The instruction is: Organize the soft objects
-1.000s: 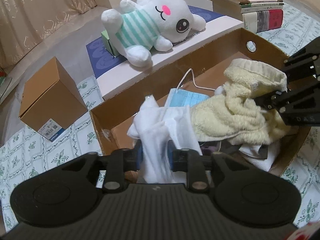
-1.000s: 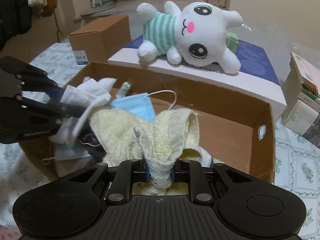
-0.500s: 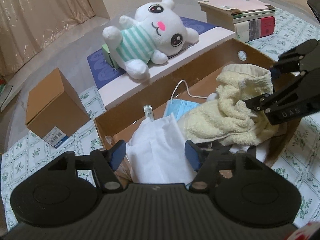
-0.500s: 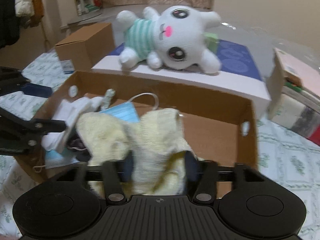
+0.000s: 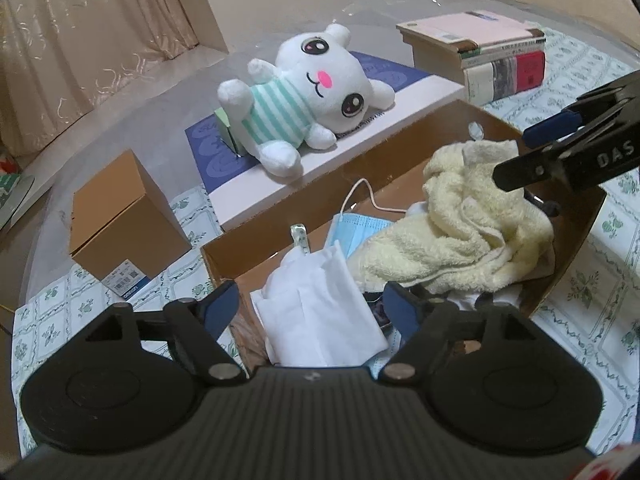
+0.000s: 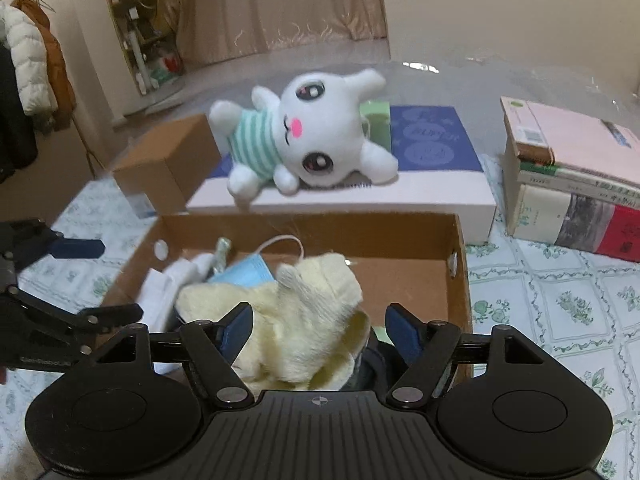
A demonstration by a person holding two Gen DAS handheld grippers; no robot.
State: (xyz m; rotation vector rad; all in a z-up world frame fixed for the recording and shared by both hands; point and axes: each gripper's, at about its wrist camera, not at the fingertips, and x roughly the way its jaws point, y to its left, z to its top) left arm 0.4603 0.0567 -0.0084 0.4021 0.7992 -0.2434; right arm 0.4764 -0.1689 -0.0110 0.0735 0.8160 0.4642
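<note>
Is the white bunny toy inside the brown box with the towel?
No, the bunny toy lies on the flat white box behind the brown box.

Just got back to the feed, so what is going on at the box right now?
A person is working two handheld tongs over the open cardboard box. The left tongs are opening around the white cloth, which lies in the box with neither pad pressing on it. The right tongs are opening over the cream towel, heaped in the box next to a blue face mask. The plush toy is outside it, lying on the flat white box behind.
</note>
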